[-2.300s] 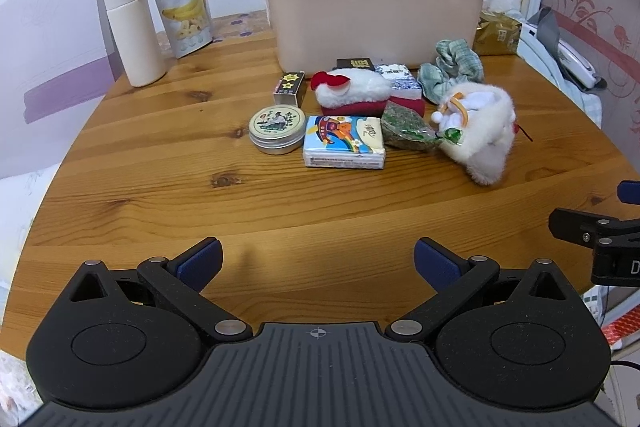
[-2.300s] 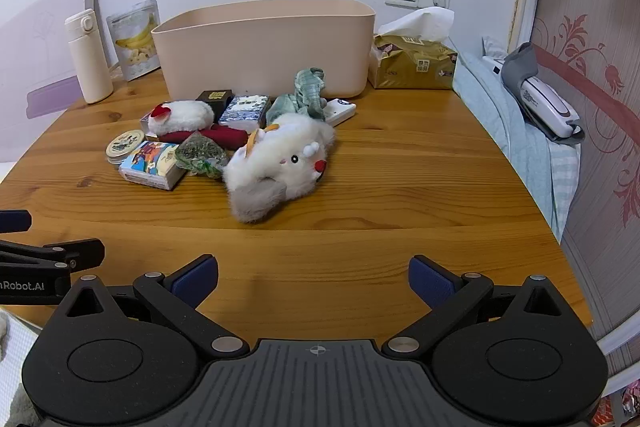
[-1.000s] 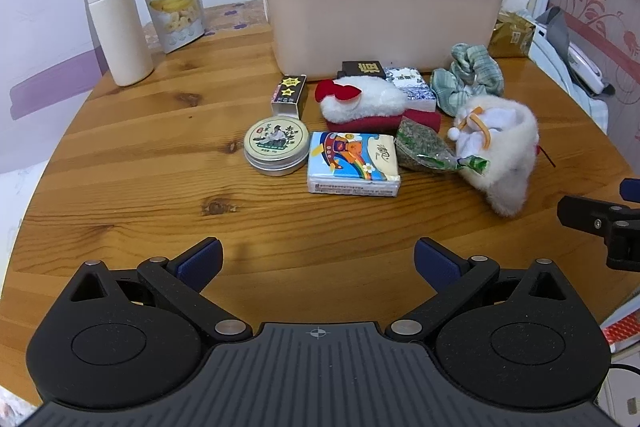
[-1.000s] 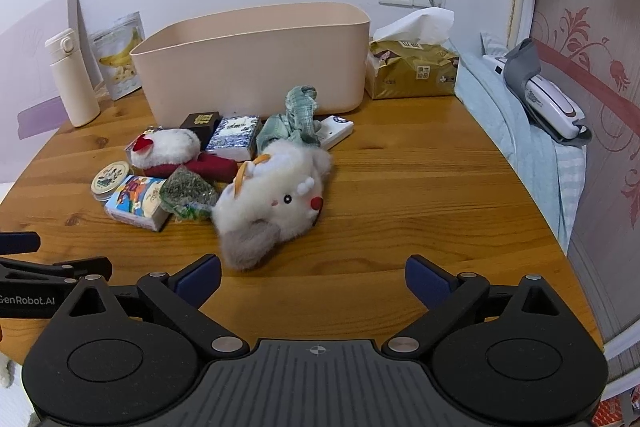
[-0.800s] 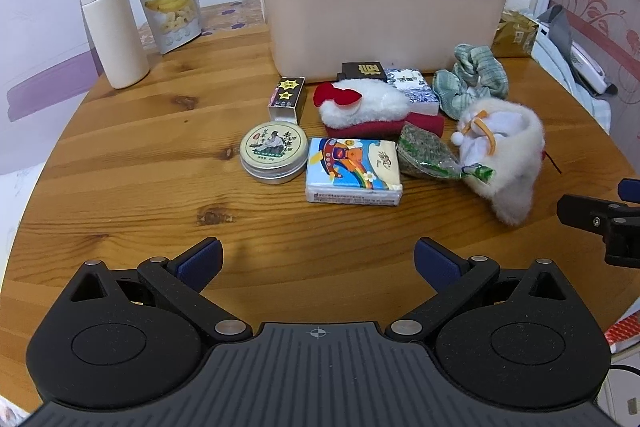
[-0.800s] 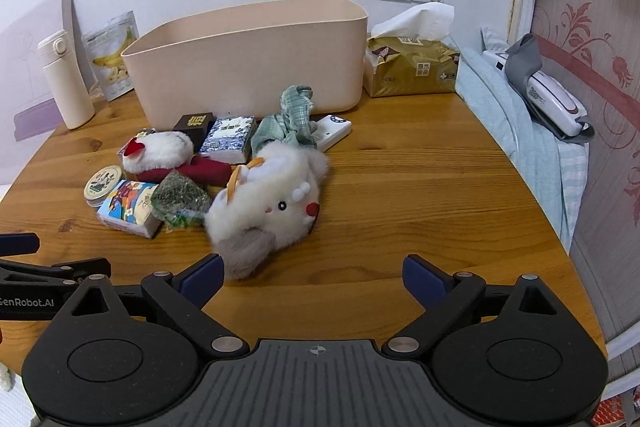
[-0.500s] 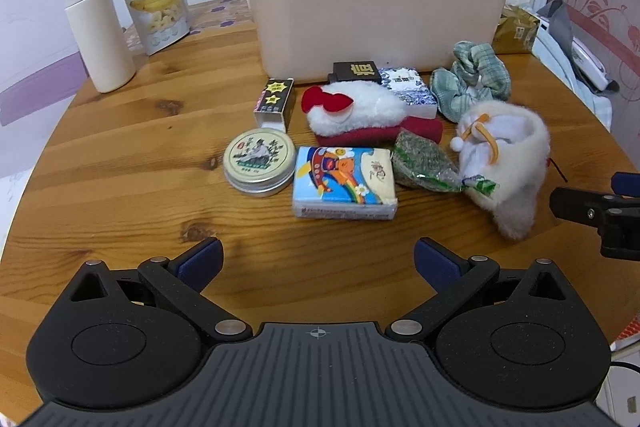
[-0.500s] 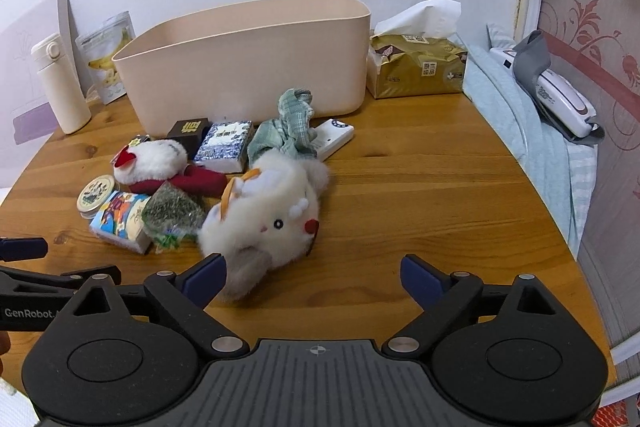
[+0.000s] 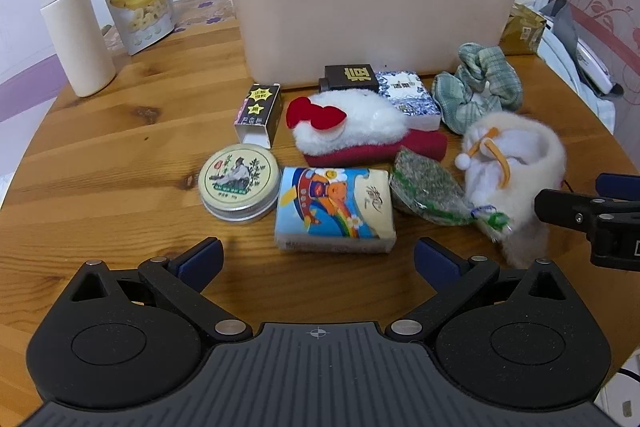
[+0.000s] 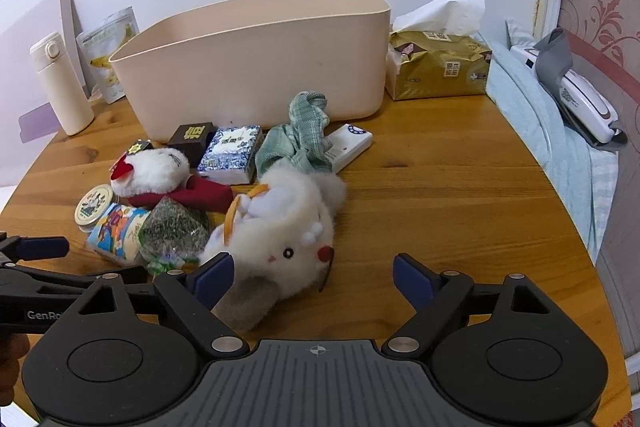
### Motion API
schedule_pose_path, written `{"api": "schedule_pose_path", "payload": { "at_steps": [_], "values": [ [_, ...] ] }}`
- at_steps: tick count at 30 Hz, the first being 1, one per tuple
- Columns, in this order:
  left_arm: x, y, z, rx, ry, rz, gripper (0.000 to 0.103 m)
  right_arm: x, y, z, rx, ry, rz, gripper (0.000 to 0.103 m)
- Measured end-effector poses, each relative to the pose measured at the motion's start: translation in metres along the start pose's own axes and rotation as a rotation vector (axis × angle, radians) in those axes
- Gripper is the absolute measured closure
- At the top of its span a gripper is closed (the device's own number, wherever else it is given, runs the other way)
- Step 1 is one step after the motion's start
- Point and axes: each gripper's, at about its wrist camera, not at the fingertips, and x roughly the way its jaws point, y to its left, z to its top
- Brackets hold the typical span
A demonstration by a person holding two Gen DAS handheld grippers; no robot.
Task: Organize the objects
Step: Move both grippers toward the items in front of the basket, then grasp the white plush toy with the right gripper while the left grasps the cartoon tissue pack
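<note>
Left cam: my left gripper (image 9: 318, 259) is spread wide w/ nothing in it, low over the wooden table (image 9: 120, 155). Right in front sits the cartoon tissue pack (image 9: 336, 209), touching the round tin (image 9: 239, 181) on its left and the green foil packet (image 9: 430, 193) on its right. Behind those: small star box (image 9: 258, 115), white and red plush (image 9: 352, 125), blue patterned tissue pack (image 9: 410, 99), green scrunchie (image 9: 478, 93). The beige bin (image 9: 368, 15) is at the back, upright.

Right cam: right gripper (image 10: 314, 275) is also wide open and holding nothing, w/ the white fluffy plush (image 10: 288, 227) lying just ahead, its grey end by my left finger (image 10: 210, 277). White remote (image 10: 350, 145) lies beside the scrunchie, gold tissue pack (image 10: 438, 69) next to the bin.
</note>
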Motion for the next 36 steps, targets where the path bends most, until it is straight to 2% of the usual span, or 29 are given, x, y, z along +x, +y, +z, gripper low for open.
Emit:
{"api": "schedule_pose_path", "payload": {
  "at_steps": [4,9,11,13,15,21,29,36],
  "values": [
    [0.010,0.004,0.004,-0.024,0.020,-0.006,0.000,0.006,0.001,0.005,0.001,0.002,0.013,0.015],
    [0.014,0.006,0.008,-0.027,0.009,-0.029,0.001,0.016,0.003,0.009,0.011,0.018,0.027,0.019],
    [0.016,0.005,0.008,-0.018,0.009,-0.040,0.008,0.020,0.004,0.009,0.012,0.028,0.033,0.021],
    [0.017,0.003,0.009,0.003,0.007,-0.032,0.012,0.023,0.006,0.009,0.010,0.029,0.040,0.026],
    [0.016,0.001,0.009,0.025,0.002,-0.027,0.018,0.024,0.008,0.009,0.004,0.031,0.050,0.037],
    [0.013,-0.001,0.010,0.044,-0.010,-0.050,0.037,0.028,0.016,0.008,-0.034,0.045,0.034,0.059],
    [0.008,0.000,0.008,0.054,-0.008,-0.075,0.038,0.021,0.012,0.010,-0.025,0.042,0.033,0.077],
    [-0.007,0.003,0.005,0.061,-0.030,-0.084,0.038,0.005,0.006,0.011,-0.004,0.003,0.034,0.082]
  ]
}}
